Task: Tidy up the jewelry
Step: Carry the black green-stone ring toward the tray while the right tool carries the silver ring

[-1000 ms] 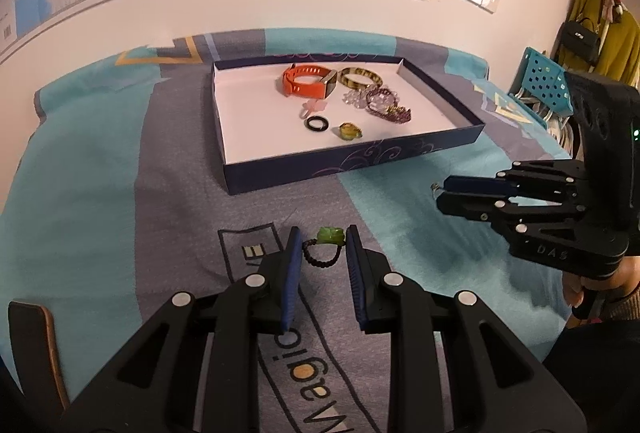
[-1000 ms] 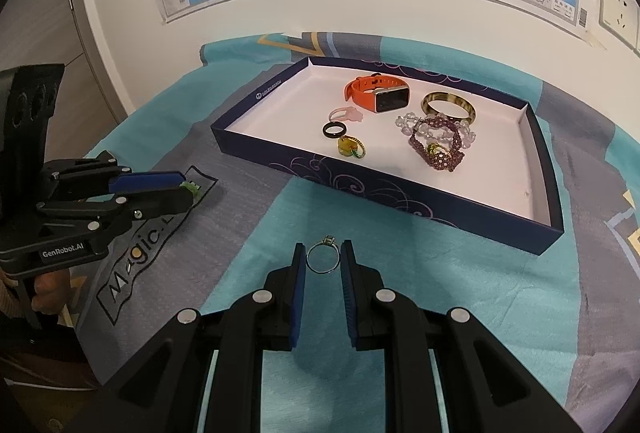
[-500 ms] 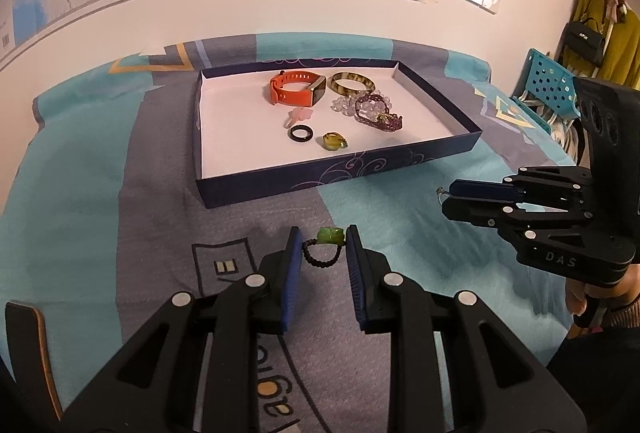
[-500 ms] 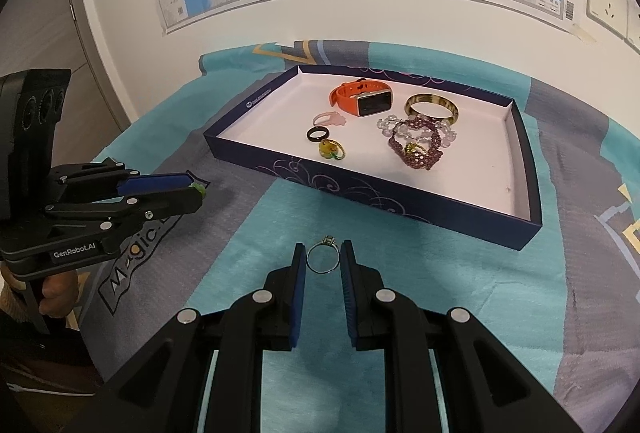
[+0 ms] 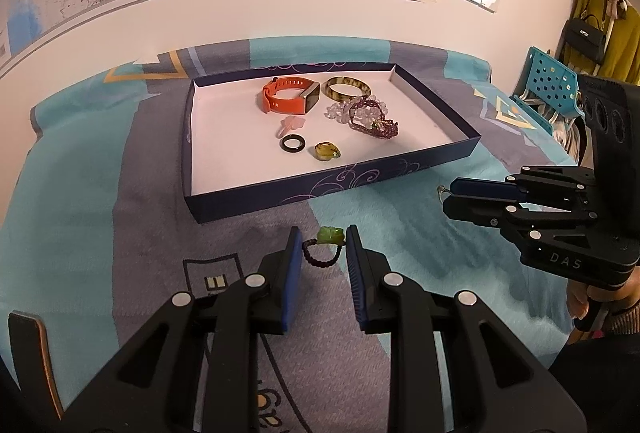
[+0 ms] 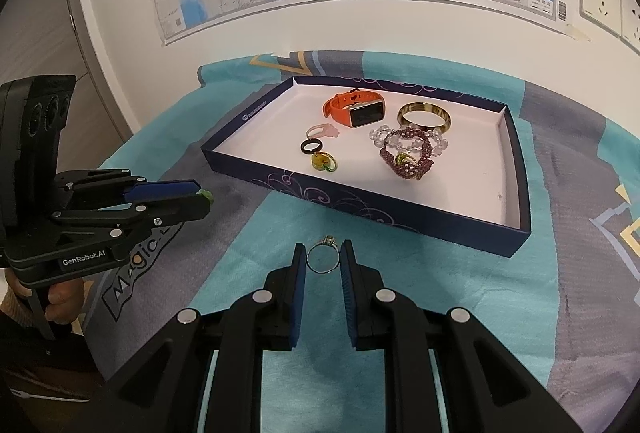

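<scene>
Left gripper (image 5: 322, 253) clamping small dark beaded ring with green stone (image 5: 325, 248), hovering just before near wall of dark blue shallow tray (image 5: 280, 199). Right gripper (image 6: 323, 260) clamping thin silver ring (image 6: 323, 259), also before tray's near wall. Inside tray lying: orange-strapped smartwatch (image 5: 290, 100), amber bangle (image 5: 347, 89), purple beaded bracelet (image 5: 372, 121), black ring (image 5: 293, 144). Tray sitting on teal-and-grey cloth (image 5: 100, 169).

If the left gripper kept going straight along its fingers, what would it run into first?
Probably the tray's near wall. The left gripper, shut on the beaded ring, points down toward it across bare cloth; it may touch the cloth first, since depth is unclear.
</scene>
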`<state>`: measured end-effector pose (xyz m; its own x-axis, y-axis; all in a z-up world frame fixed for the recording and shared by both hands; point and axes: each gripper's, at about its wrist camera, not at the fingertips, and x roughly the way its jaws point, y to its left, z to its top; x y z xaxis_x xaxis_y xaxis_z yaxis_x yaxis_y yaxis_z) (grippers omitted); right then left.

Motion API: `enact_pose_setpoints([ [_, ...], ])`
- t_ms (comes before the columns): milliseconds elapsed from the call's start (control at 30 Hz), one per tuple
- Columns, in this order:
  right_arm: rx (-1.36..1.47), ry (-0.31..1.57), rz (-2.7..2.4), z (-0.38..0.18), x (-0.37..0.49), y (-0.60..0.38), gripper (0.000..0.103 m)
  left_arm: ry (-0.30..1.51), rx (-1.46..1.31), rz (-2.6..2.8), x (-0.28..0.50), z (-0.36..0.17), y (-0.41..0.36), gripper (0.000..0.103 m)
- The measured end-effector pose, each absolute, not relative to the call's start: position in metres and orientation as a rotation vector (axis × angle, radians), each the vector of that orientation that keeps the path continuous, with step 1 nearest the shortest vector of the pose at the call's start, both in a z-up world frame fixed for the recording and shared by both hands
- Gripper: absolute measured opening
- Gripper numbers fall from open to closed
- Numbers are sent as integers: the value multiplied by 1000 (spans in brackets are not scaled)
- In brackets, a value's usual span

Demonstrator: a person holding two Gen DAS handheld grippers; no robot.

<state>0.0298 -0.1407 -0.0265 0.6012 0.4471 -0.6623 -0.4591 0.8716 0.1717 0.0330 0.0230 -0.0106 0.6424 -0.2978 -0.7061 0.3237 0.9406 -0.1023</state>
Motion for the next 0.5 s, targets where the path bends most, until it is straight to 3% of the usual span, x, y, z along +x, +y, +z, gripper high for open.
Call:
enact_pose_setpoints([
  [500, -16, 747, 539, -22, 36, -143, 16, 786, 36, -332, 42, -3, 22, 23],
])
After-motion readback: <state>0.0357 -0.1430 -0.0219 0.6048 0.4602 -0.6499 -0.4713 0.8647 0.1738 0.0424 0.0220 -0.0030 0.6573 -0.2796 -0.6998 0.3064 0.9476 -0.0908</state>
